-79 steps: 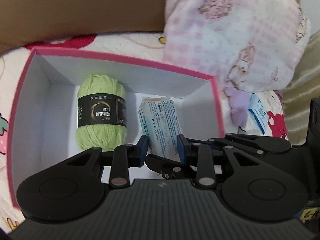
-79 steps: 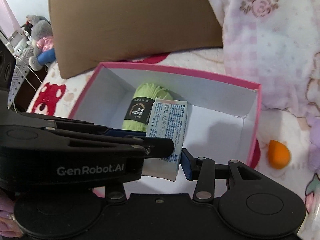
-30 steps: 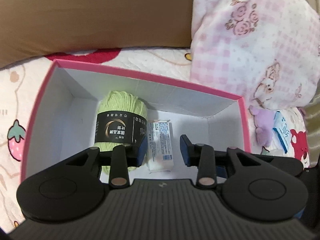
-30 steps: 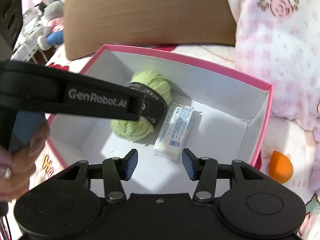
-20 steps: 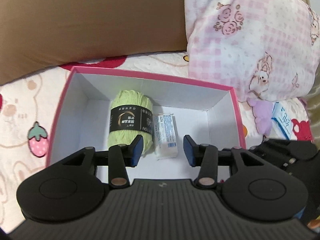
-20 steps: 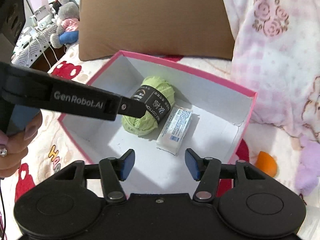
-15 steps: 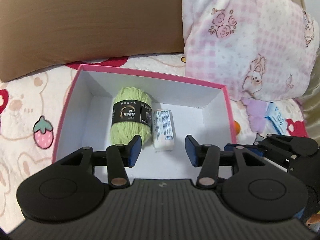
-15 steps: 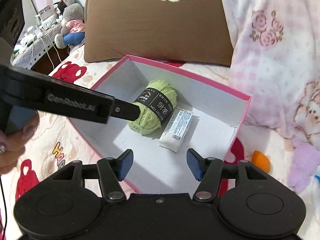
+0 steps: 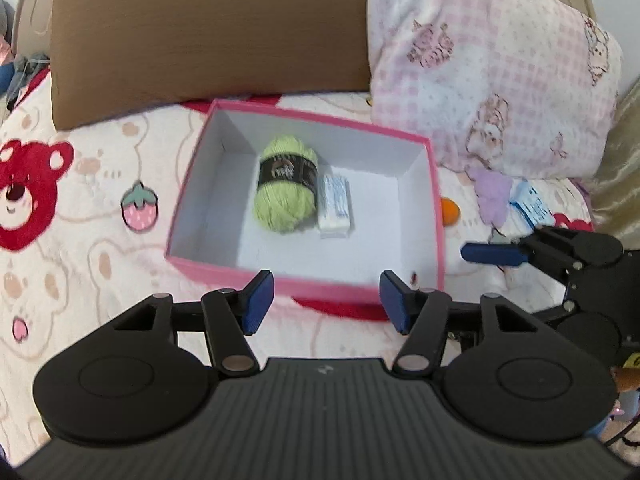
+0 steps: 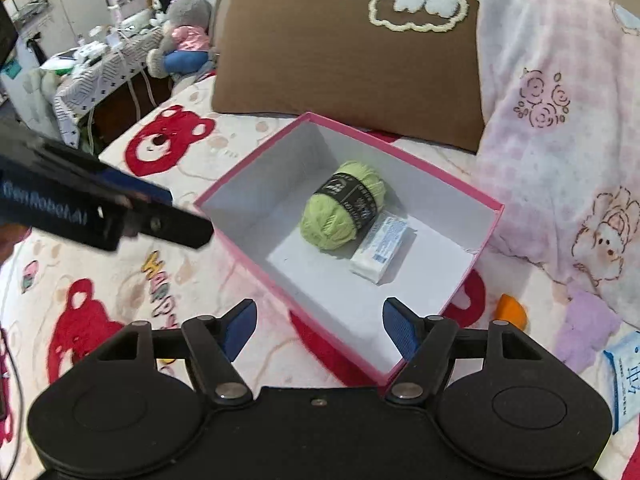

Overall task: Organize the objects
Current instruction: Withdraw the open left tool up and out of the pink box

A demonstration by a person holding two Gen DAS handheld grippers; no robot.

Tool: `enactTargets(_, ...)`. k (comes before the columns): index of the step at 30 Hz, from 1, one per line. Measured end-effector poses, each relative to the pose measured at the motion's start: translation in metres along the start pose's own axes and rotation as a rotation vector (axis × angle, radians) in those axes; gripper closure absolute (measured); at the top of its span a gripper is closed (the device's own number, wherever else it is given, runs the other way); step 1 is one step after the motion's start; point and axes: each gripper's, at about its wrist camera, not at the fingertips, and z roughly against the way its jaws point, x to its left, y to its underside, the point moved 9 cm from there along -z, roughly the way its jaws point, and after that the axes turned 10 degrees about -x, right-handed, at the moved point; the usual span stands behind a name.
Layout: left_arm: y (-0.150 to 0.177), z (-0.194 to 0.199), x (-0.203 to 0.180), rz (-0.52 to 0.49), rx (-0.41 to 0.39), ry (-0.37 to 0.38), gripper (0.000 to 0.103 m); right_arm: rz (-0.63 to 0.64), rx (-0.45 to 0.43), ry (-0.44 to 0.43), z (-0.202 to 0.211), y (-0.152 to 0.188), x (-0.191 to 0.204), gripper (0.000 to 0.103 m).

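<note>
A pink box [image 9: 304, 286] [image 10: 248, 248] with a white inside lies on the bed. In it a green yarn ball [image 9: 285, 196] [image 10: 342, 211] with a black band rests beside a white tissue pack [image 9: 335, 205] [image 10: 380, 249]. My left gripper [image 9: 326, 300] hovers above the box's near edge, jaws opening, nothing between them. My right gripper [image 10: 318, 330] hangs over the box's near corner, jaws also opening and empty. Each gripper shows in the other's view: the right one [image 9: 528, 254] to the box's right, the left one [image 10: 120, 216] to its left.
A brown pillow [image 9: 200, 32] [image 10: 344, 52] and a pink checked pillow [image 9: 492, 80] [image 10: 568, 120] stand behind the box. An orange thing [image 9: 450, 210] [image 10: 510, 312], a purple piece [image 9: 494, 196] [image 10: 584, 330] and a blue-white packet [image 9: 532, 206] [image 10: 624, 372] lie right of it. A cluttered side table [image 10: 100, 64] is far left.
Both grippers have let go of the tissue pack, which now lies in the box beside the yarn. They have risen and drawn back from the box, and their jaws have widened.
</note>
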Motion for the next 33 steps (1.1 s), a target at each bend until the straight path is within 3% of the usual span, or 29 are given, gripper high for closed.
enactTargets(4,0.008,0.017,-0.013,-0.012,-0.010,0.008,0.044,0.012,-0.015,0.001,0.021,0.004,0.009,0.027)
enactTargets(8,0.016,0.039,-0.030,-0.044,-0.021,0.022,0.041,0.038,-0.012,0.037,0.044,0.012,0.012,0.017)
enactTargets(12,0.030,0.052,-0.049,-0.111,-0.001,0.060,0.035,0.021,-0.013,0.028,0.068,0.022,0.009,0.016)
enactTargets(15,0.042,0.054,-0.056,-0.128,-0.001,0.055,0.033,0.032,-0.002,0.016,0.083,0.035,0.007,0.016)
enactTargets(24,0.072,0.056,-0.092,-0.154,0.072,0.133,0.030,0.030,0.001,0.006,0.123,0.065,-0.003,0.015)
enactTargets(33,0.090,0.052,-0.130,-0.219,0.126,0.185,0.027,0.023,-0.025,0.063,0.155,0.088,-0.028,0.015)
